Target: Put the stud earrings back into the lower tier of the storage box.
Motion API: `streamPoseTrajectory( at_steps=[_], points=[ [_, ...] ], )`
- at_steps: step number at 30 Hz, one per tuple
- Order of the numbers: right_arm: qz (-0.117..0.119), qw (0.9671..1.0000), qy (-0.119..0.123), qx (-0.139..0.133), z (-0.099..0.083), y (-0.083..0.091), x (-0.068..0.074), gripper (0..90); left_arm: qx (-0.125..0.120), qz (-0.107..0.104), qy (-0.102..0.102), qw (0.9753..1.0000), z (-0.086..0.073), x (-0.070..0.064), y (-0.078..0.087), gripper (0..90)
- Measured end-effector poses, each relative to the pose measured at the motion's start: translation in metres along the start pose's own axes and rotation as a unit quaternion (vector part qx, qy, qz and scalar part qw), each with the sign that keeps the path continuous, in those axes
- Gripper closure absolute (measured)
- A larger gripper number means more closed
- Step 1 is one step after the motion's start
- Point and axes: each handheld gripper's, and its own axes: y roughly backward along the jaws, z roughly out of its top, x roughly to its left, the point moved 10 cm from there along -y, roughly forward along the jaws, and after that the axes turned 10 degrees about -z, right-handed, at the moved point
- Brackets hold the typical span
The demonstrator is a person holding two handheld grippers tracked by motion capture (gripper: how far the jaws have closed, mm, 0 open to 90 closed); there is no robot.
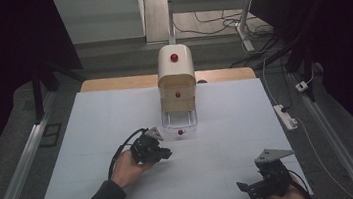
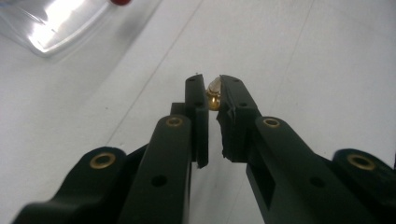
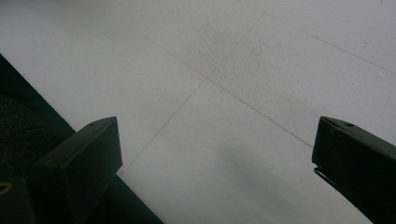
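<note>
Between the left gripper's (image 2: 212, 91) clenched fingers sits a small brass piece (image 2: 214, 95); right gripper (image 3: 215, 154) gapes.

Dim room, grey floor (image 1: 24, 102)

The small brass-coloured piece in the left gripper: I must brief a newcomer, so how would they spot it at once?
Start at the cream, round-topped cabinet with red knobs at the far middle of the white table sheet. Nearer the person, left of its clear pulled-out drawer, the left gripper pinches a tiny shiny brass-coloured piece at its tips. Unlike the red knobs, it is golden metal.
</note>
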Motion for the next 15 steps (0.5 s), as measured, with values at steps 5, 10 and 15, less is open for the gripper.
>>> streamPoseTrajectory(
  at_steps=[5, 10, 15],
  points=[
    [0.000, 1.0000, 0.001, 0.000, 0.000, 0.000, 0.000, 1.5, -0.018, 0.010, 0.007, 0.9997, 0.007, 0.004, 0.007, 81.8],
    [0.000, 1.0000, 0.002, 0.001, 0.000, -0.001, 0.000, 1.5, -0.030, 0.024, 0.012, 0.9992, 0.012, 0.008, 0.013, 81.8],
    [-0.001, 1.0000, 0.003, 0.002, 0.000, -0.001, 0.001, 1.4, -0.037, 0.034, 0.012, 0.9987, 0.017, 0.013, 0.018, 81.8]
  ],
)
